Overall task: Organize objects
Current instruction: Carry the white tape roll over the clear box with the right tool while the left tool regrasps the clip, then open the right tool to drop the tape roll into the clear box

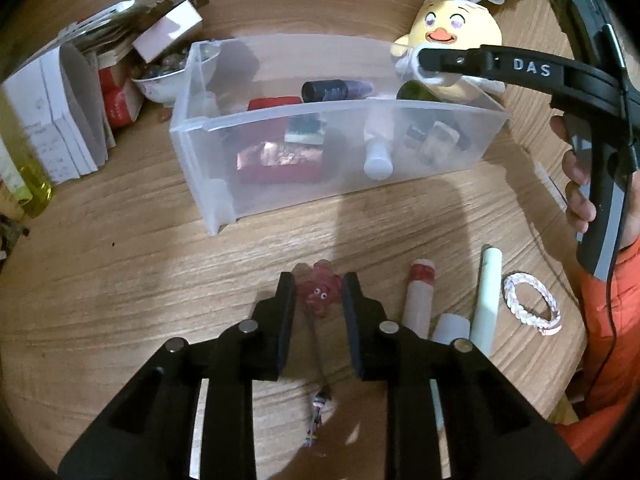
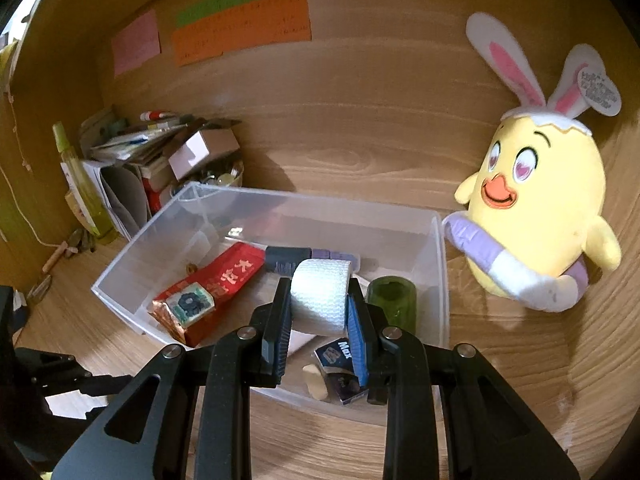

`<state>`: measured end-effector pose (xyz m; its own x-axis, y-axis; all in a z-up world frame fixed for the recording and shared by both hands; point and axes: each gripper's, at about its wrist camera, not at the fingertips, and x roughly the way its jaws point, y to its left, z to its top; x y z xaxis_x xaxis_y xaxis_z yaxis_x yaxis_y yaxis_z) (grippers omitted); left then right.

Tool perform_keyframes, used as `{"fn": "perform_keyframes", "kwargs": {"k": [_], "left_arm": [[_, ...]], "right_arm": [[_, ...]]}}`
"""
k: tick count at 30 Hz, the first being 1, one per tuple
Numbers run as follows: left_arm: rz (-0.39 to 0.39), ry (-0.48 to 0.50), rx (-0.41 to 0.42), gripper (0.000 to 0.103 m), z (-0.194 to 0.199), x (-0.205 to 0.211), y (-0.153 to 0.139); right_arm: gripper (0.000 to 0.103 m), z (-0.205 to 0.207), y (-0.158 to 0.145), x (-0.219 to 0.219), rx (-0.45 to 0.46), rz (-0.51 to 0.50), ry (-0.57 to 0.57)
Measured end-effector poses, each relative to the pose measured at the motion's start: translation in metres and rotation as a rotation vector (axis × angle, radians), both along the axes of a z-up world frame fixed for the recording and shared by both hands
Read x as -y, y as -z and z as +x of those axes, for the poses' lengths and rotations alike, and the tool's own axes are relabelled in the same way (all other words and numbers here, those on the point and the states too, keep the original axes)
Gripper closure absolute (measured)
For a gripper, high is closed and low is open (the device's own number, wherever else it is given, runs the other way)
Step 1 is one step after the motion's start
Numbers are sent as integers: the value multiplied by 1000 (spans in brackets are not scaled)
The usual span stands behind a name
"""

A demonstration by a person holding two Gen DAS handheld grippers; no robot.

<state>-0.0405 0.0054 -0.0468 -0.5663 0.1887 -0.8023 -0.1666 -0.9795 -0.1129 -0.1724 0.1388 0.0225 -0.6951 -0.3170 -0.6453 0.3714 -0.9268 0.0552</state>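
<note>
A clear plastic bin (image 1: 280, 152) stands on the wooden table; it also shows in the right wrist view (image 2: 438, 264). It holds a red packet (image 2: 208, 292), a dark tube (image 2: 288, 258), a green cup (image 2: 394, 300) and small items. My right gripper (image 2: 318, 300) is shut on a white roll (image 2: 320, 296) above the bin; in the left wrist view this gripper (image 1: 424, 58) hangs over the bin's right end. My left gripper (image 1: 318, 284) is open low over the table, its fingers on either side of a pink charm (image 1: 320, 292) with a dangling strap.
A yellow chick plush (image 2: 536, 216) sits right of the bin. Tubes (image 1: 418, 300), a white stick (image 1: 488, 300) and a braided bracelet (image 1: 530, 306) lie at front right. Boxes, papers and a bowl (image 1: 160, 76) crowd the left, with a yellow bottle (image 1: 28, 176).
</note>
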Motion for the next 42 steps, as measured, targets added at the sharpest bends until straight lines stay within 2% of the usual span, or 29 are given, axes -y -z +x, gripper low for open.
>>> {"fn": "perform_keyframes", "kwargs": {"k": [3,8,9,10,17,18,20,22,28,33,35,39,41,42], "left_arm": [[3,1,-1,82,-2,-2,0],[51,-9,-11,93,-3,1,-5],[53,-12,-17,100,-3,1,-7],[57,-13,-23,101,-1,2,-9],[74,-4,-33,101,0,6,-16],[84,0,-30,101,1,7,-17],[83,0,-30,99,3,7,-18],[67,0,-25,95,2,6,-16],[46,20,32,92,-10,0,-3],[31,50,43,75,-14,-9,-1],[17,58,41,74,-16,-13,-1],[-2,65,24,75,-19,-15,0],[-9,65,14,83,-20,-16,0],[-1,68,13,83,-21,-15,0]], "right_arm": [[80,-4,6,1,22,3,-8],[80,-10,16,4,60,12,-13],[80,-11,17,4,64,15,-14],[80,-11,18,5,69,19,-14],[79,-14,22,7,80,47,-5],[78,-14,22,6,81,46,-4],[66,-14,21,5,84,43,-2],[61,-11,19,4,73,38,2],[59,3,7,4,33,35,-14],[53,21,2,3,10,34,-38],[49,30,0,2,0,33,-45],[49,44,1,0,-10,44,-56],[49,52,3,-1,-5,46,-60],[49,55,4,-2,-5,48,-62]]}}
